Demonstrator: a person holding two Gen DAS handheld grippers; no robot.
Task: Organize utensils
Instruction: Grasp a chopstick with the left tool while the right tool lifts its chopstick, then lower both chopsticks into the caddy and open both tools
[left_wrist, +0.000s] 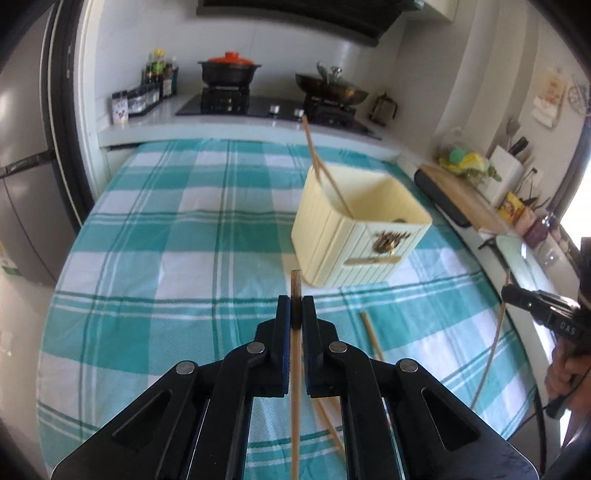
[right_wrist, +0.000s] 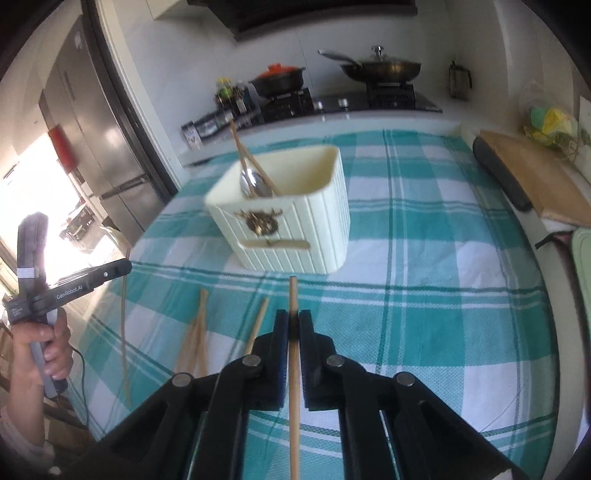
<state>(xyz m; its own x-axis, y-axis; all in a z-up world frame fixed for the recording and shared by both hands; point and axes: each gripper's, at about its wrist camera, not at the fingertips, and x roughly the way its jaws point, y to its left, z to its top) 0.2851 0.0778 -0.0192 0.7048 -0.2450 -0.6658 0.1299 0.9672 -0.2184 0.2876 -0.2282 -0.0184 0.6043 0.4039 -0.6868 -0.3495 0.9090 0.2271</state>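
Both sets of tongs are clamped tight, each pinching one wooden chopstick: the left gripper (left_wrist: 296, 308) has its chopstick (left_wrist: 294, 387) poking out past the tips, same for the right gripper (right_wrist: 293, 320) and its chopstick (right_wrist: 294, 391). The cream utensil holder (right_wrist: 291, 218) sits just ahead on the teal checked tablecloth (left_wrist: 177, 236), with a spoon (right_wrist: 253, 184) inside. Loose chopsticks (right_wrist: 197, 343) lie below, partly hidden behind the jaws.

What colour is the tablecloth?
The tablecloth is teal and white checks, clearest in the right wrist view.
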